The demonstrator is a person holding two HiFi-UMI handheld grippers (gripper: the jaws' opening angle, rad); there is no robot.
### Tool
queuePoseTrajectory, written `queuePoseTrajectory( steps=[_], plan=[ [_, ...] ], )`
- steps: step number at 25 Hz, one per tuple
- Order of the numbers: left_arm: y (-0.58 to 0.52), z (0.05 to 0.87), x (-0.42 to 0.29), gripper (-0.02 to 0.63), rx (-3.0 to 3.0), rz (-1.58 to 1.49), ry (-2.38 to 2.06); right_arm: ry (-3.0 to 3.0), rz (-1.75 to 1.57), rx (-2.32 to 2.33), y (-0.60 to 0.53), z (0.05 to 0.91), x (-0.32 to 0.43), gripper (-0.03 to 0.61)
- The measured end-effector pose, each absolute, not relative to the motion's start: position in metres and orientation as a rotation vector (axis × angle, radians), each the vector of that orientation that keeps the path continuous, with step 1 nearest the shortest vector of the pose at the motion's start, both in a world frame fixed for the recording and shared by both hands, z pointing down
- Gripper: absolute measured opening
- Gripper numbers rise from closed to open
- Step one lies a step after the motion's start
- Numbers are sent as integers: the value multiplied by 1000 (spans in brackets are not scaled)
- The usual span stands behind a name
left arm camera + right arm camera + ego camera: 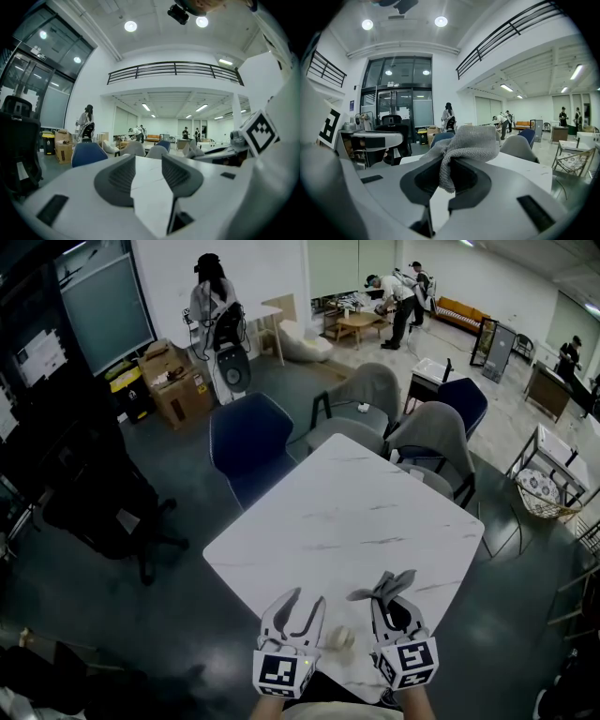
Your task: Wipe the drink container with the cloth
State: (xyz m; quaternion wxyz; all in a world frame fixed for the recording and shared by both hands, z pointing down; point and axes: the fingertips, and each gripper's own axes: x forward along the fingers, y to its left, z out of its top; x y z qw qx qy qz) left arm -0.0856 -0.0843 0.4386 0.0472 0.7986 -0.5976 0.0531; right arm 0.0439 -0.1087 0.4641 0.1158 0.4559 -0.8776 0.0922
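Open-plan office lounge, marble-look table (347, 521) among upholstered chairs (248, 442), black swivel chair (98, 507), cardboard boxes (173, 381), railed mezzanine (176, 70), glass-walled entrance (398, 93)

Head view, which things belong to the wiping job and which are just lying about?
Job: grey knitted cloth, clamped in the right tongs; small pale round object, likely the drink container; open, empty left tongs; white marble table.
Lying about: dark blue chair; grey chairs; cardboard boxes; black office chair.
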Motion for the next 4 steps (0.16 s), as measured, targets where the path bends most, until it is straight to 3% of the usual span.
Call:
queuePoseTrajectory(
  steps=[4],
  plan=[
    [-84,433,-83,179,2417,125,-1799,-2565,284,1341,-110,465,47,46]
  ],
)
